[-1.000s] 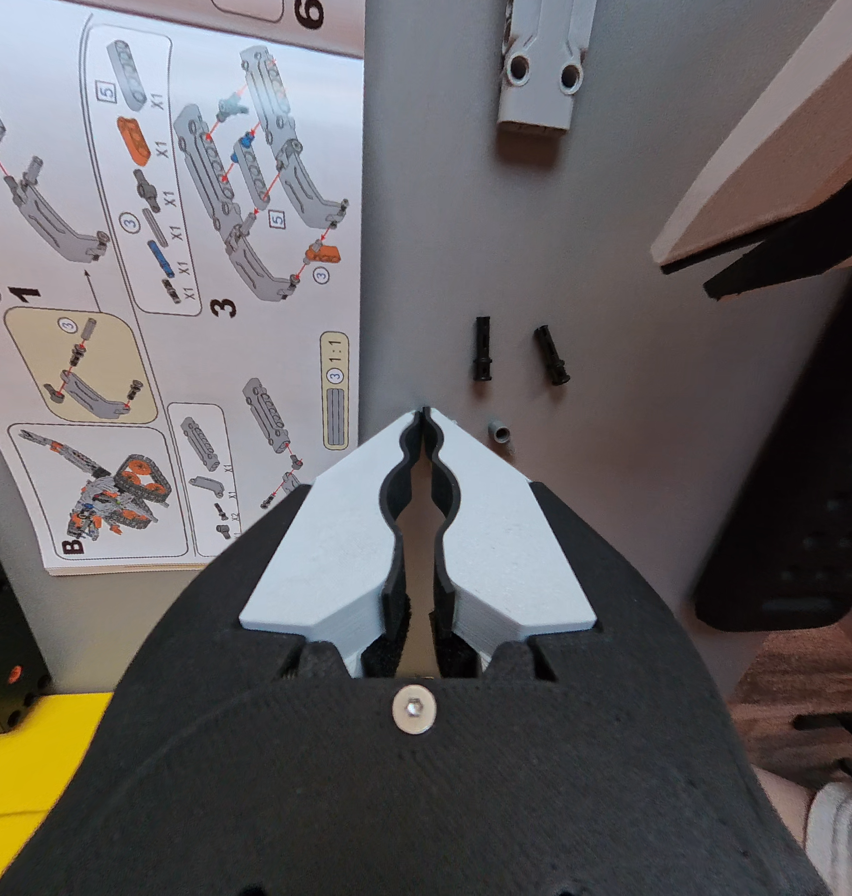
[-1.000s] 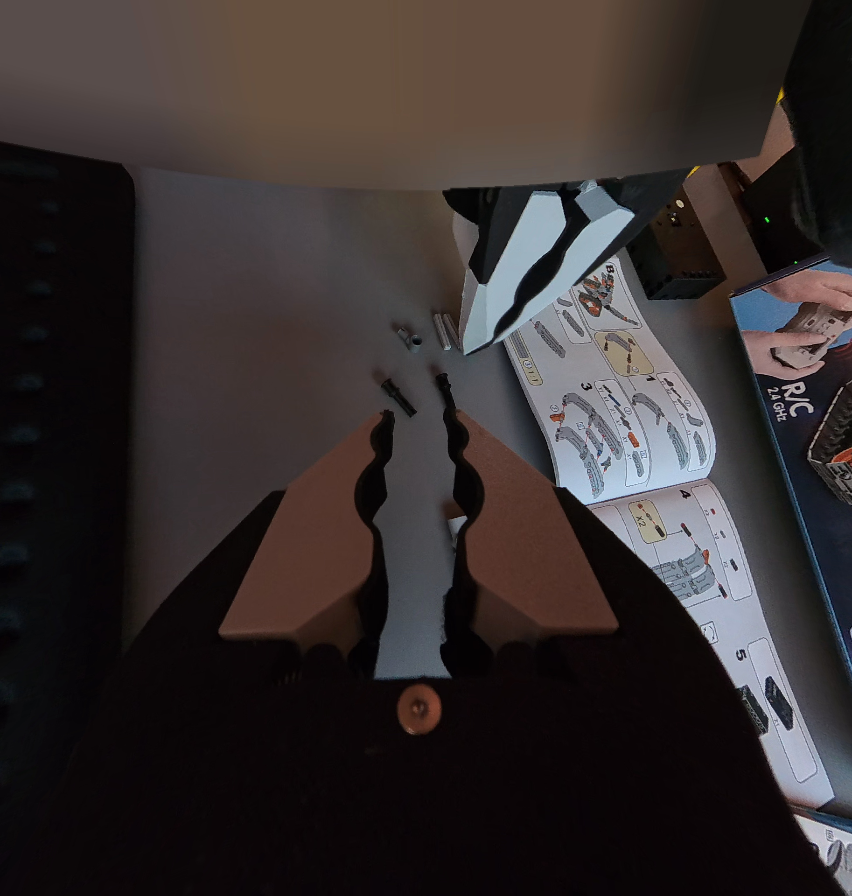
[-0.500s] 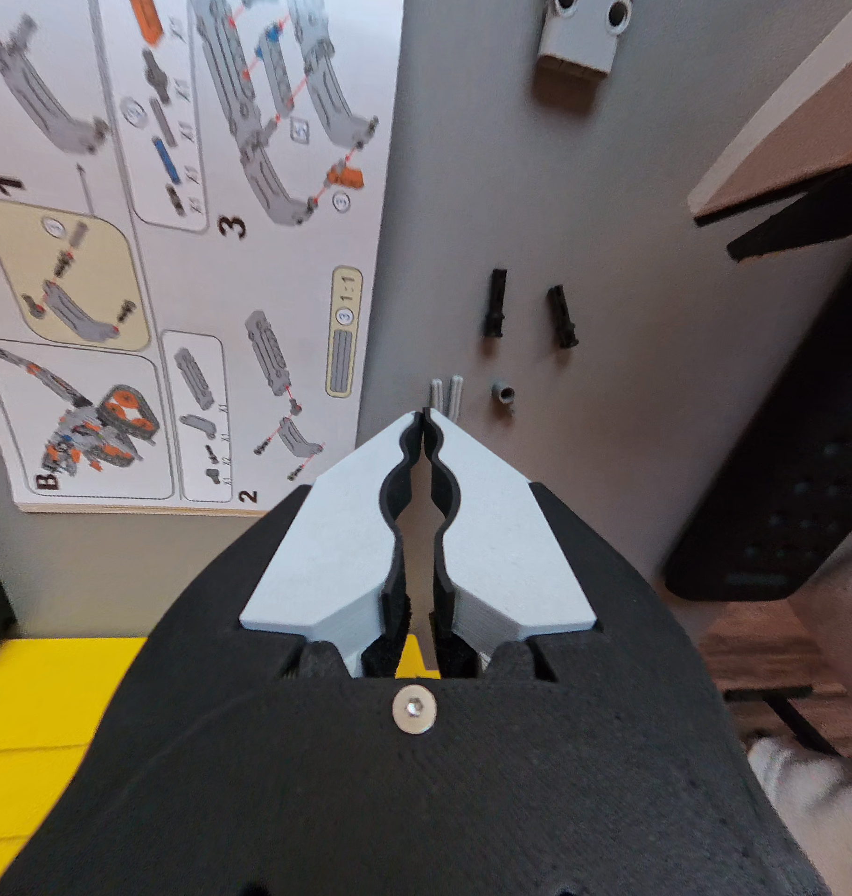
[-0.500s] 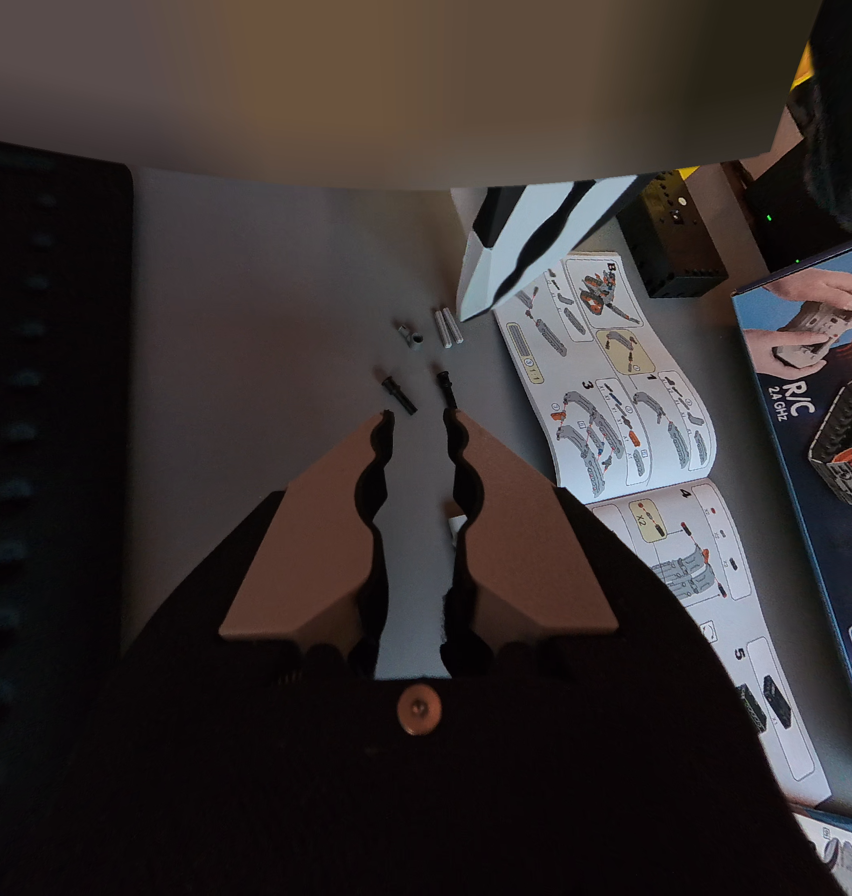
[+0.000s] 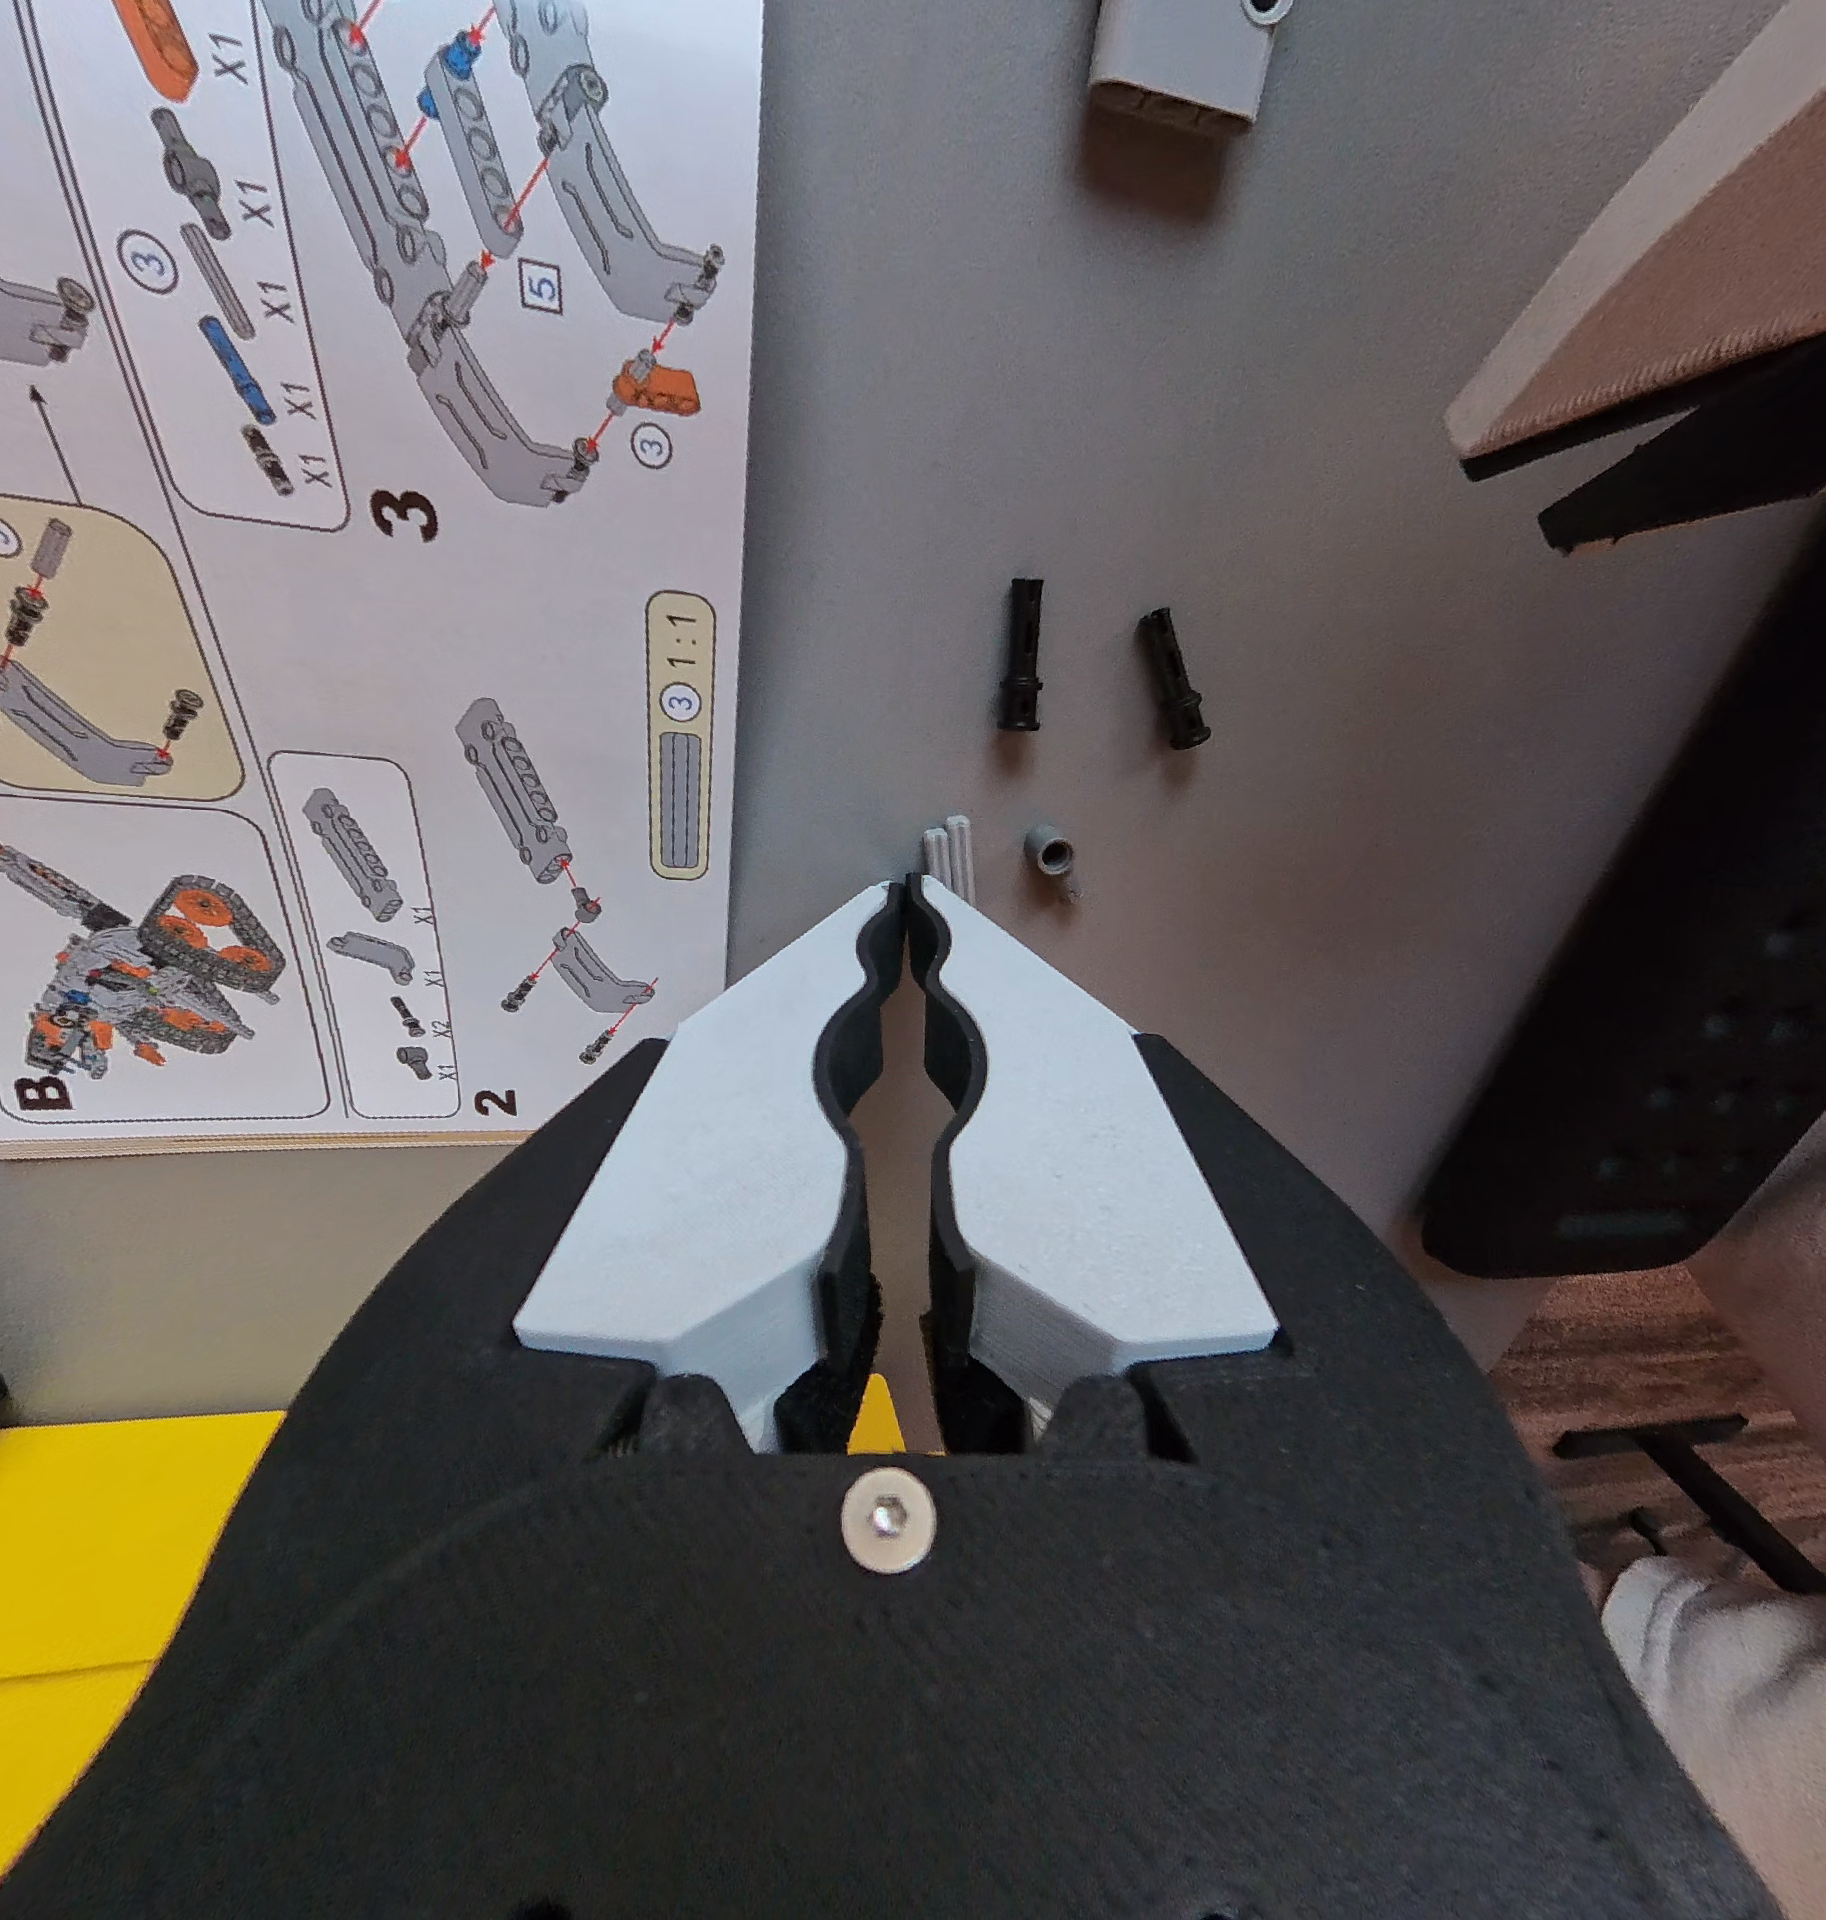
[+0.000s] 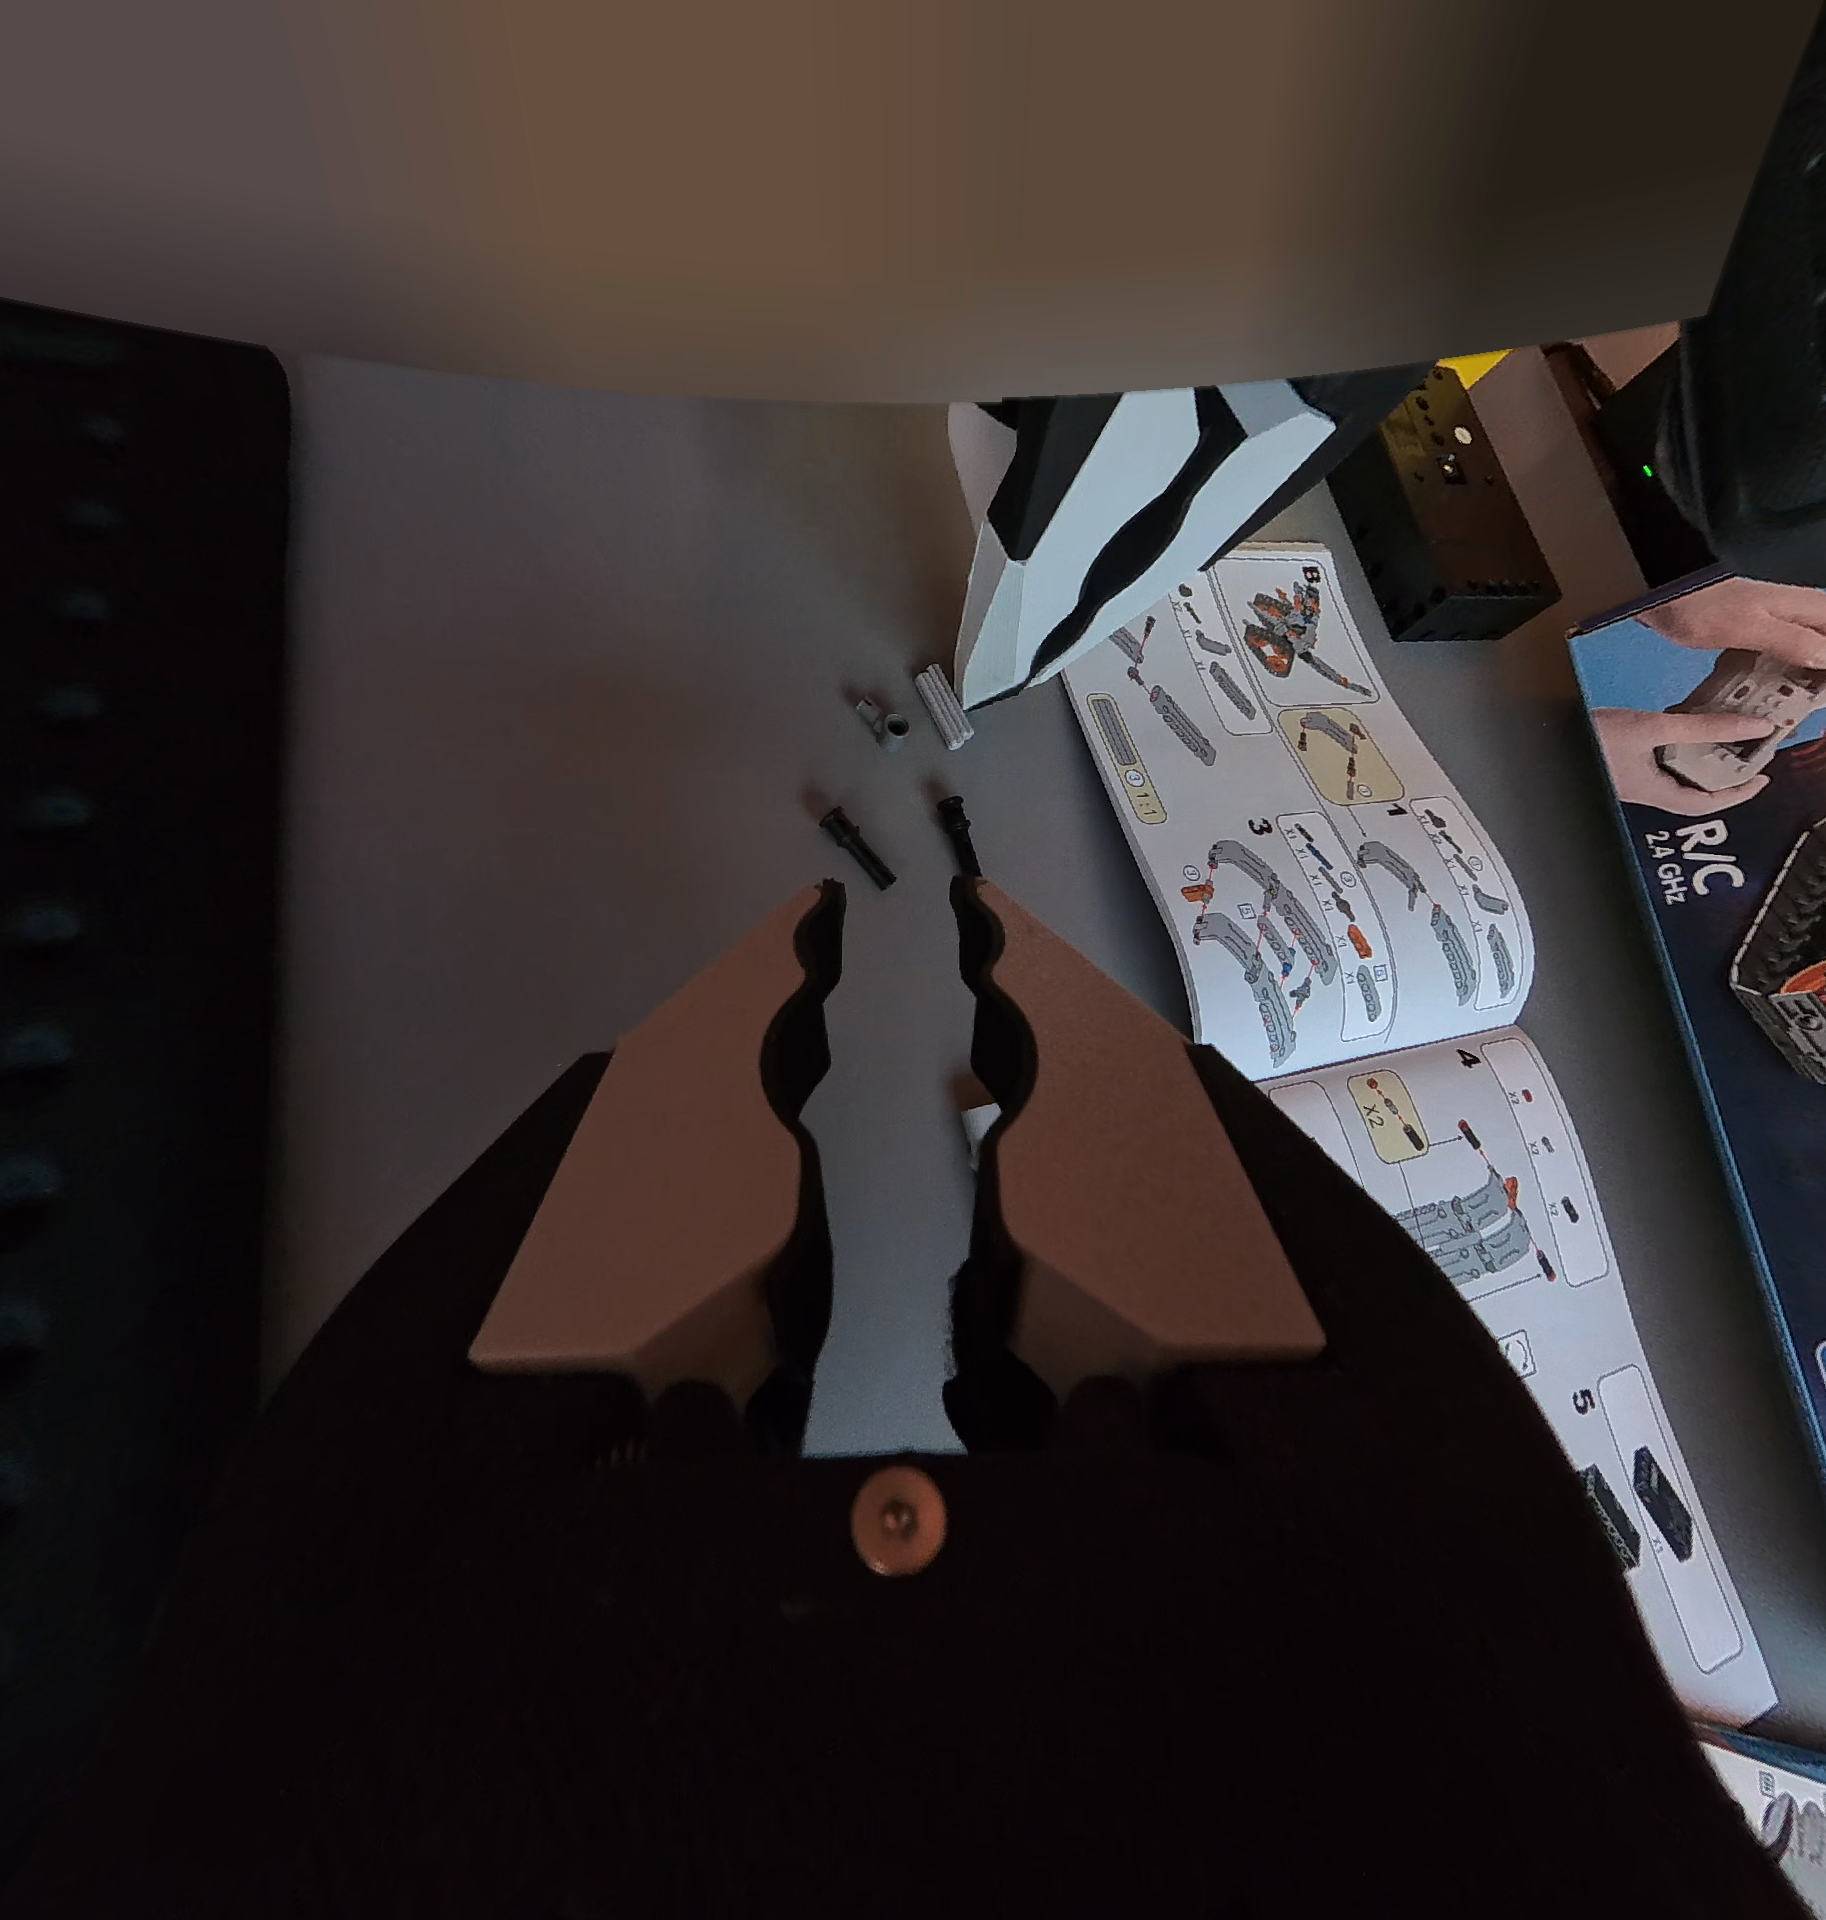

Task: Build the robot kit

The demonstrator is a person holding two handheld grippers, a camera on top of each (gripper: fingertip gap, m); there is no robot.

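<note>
My left gripper [image 5: 907, 888] is shut and empty, its tips just short of a light grey axle [image 5: 948, 847] lying on the grey table. A small grey bush [image 5: 1049, 850] lies right of the axle, and two black pins [image 5: 1020, 655] [image 5: 1172, 677] lie beyond. My right gripper [image 6: 896, 894] is open and empty, its tips right by the same black pins [image 6: 857, 831] [image 6: 959, 831]. The right wrist view also shows the axle [image 6: 942, 707], the bush [image 6: 883, 722] and the left gripper [image 6: 1117, 551] beside the axle.
An open instruction booklet [image 5: 369, 520] lies left of the parts; it also shows in the right wrist view [image 6: 1356, 935]. A grey beam [image 5: 1179, 57] lies farther off. A dark keyboard-like slab [image 6: 88, 831], a blue box [image 6: 1771, 883], a black block [image 6: 1449, 540] and a yellow surface [image 5: 57, 1558] border the area. Tip to tip, the grippers are about 10 cm apart. The black block [image 6: 1449, 540] lies around 20 cm away from my left fingertips.
My left gripper has drawn back from the parts, still shut, so the grey axle now shows ahead of its tips. The right gripper has stayed put and open.
</note>
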